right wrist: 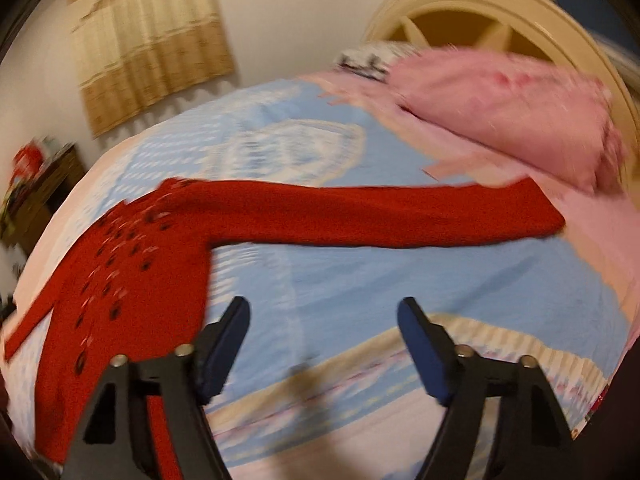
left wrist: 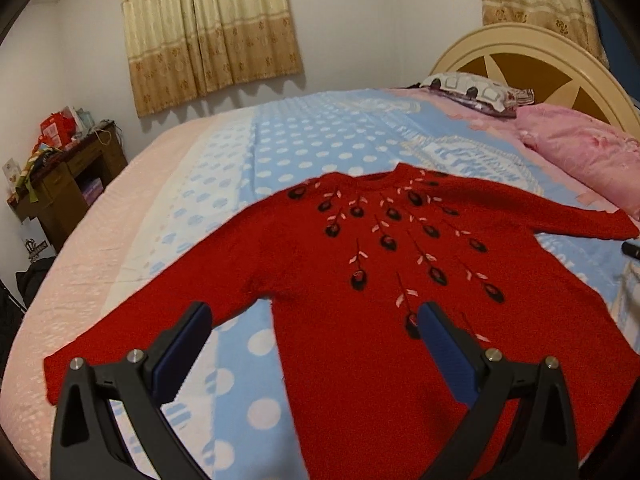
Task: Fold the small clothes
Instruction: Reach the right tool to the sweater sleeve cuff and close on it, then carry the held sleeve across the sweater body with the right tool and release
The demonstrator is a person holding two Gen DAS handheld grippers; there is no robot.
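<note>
A red knit sweater with dark flower and pink leaf embroidery lies flat and face up on the bed, neck toward the far side, both sleeves spread out. My left gripper hovers open above its lower body and the gap beside the left sleeve, with nothing between the blue pads. In the blurred right wrist view the sweater fills the left side and its long right sleeve stretches toward the pink pillow. My right gripper stands open over bare blue blanket below that sleeve, holding nothing.
A blue polka-dot blanket covers the bed over a pink sheet. A pink pillow and a patterned pillow lie by the cream headboard. A cluttered wooden cabinet stands at the left wall. A small dark object lies at the right edge.
</note>
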